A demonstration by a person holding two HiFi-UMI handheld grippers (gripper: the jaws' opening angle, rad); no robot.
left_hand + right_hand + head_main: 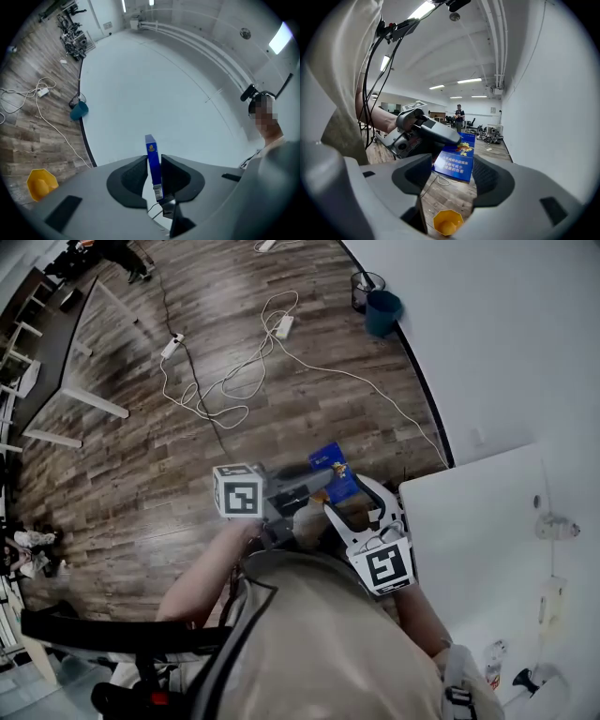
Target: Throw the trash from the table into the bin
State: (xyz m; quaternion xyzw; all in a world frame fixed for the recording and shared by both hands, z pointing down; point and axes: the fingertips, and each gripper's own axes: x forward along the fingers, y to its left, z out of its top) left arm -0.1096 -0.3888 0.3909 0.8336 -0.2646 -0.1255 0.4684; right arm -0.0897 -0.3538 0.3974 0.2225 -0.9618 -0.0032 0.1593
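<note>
1. Head view: the left gripper (323,479) holds a blue box (328,457) over the wooden floor (122,474), off the left edge of the white surface (469,540). The teal bin (382,311) stands well apart, by the wall.
2. Left gripper view: its fingers clamp the box edge-on.
3. Right gripper view: the right gripper (452,176) has its fingers wide, with nothing gripped.

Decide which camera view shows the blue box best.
The right gripper view: the blue box turns its broad printed face to that camera. The left gripper view shows only its thin edge, clamped in the left tool. The head view catches a small blue patch.
</note>
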